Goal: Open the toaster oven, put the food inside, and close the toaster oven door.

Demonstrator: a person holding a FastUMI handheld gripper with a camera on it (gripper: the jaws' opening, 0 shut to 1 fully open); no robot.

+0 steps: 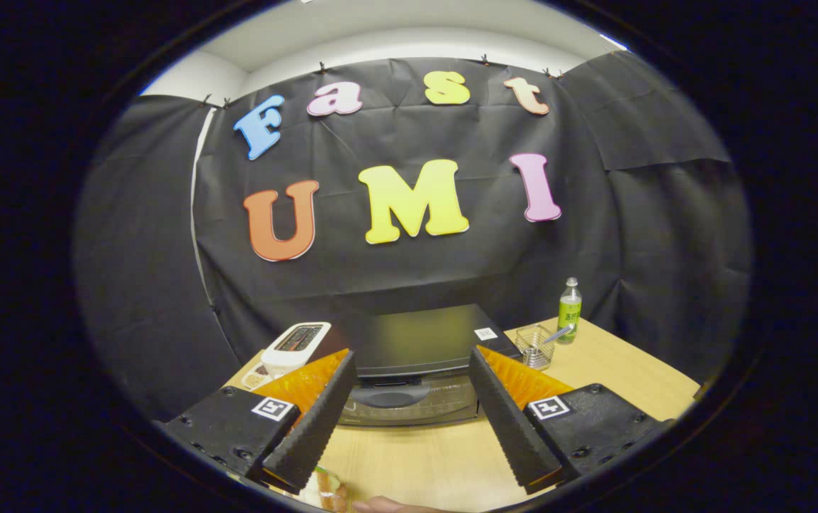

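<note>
Hand-held gripper (412, 413) above table (416, 456), fingers spread, facing toaster oven (416, 356).

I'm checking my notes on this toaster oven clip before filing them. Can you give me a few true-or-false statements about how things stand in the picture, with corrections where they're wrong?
1. The toaster oven door is shut. True.
2. The claw is clamped on the oven's handle. False: its fingers are spread wide with only bare table between them, and the oven lies beyond them.
3. A green bottle stands upright on the table beside a small wire basket. True.
4. The white toaster sits on the same side of the oven as the bottle. False: it is on the opposite side of the oven.
5. The wire basket sits on top of the oven. False: it rests on the table beside the oven.
</note>
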